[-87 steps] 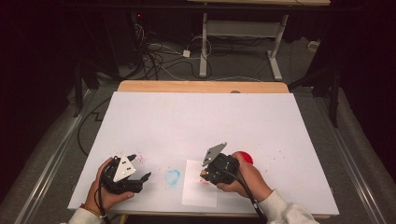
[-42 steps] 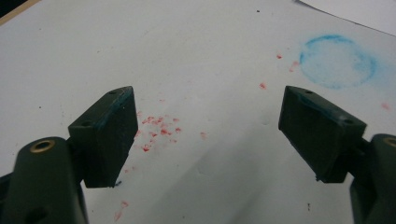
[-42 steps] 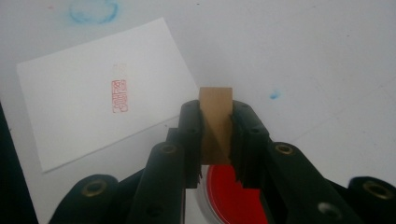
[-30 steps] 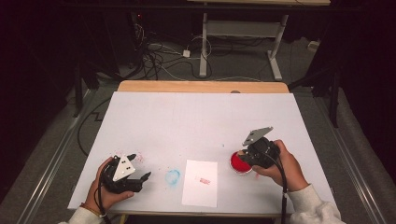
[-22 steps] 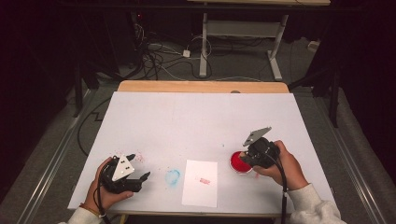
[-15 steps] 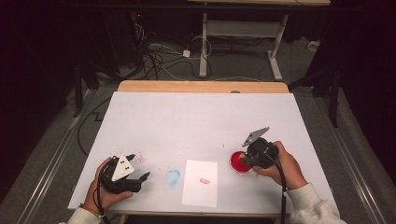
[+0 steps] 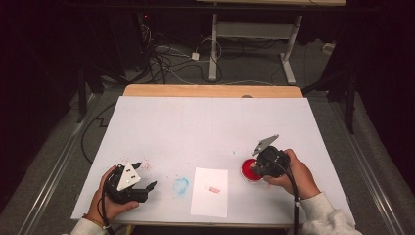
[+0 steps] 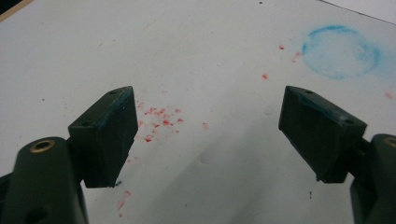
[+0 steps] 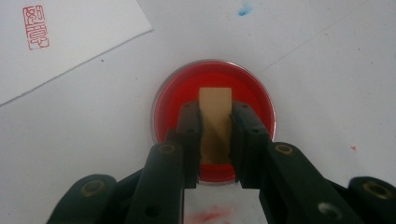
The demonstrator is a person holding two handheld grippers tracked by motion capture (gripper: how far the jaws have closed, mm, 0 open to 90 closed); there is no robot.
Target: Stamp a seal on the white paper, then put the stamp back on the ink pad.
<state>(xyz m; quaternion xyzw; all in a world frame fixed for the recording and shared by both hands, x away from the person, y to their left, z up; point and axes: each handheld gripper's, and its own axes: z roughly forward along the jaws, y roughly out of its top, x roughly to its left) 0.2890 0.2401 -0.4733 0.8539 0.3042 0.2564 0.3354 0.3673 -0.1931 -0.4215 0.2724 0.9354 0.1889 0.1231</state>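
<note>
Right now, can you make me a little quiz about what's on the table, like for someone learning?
1. True or false: the left tool is shut on the sheet of paper.
2. What does the right tool hold over the red ink pad? A) a pencil B) a tan stamp block C) a brush
3. Fill in: the round smudge on the table, left of the paper in the high view, is coloured ____.

Key:
1. False: its jaws stand wide open over bare table with red specks.
2. B
3. Blue
</note>
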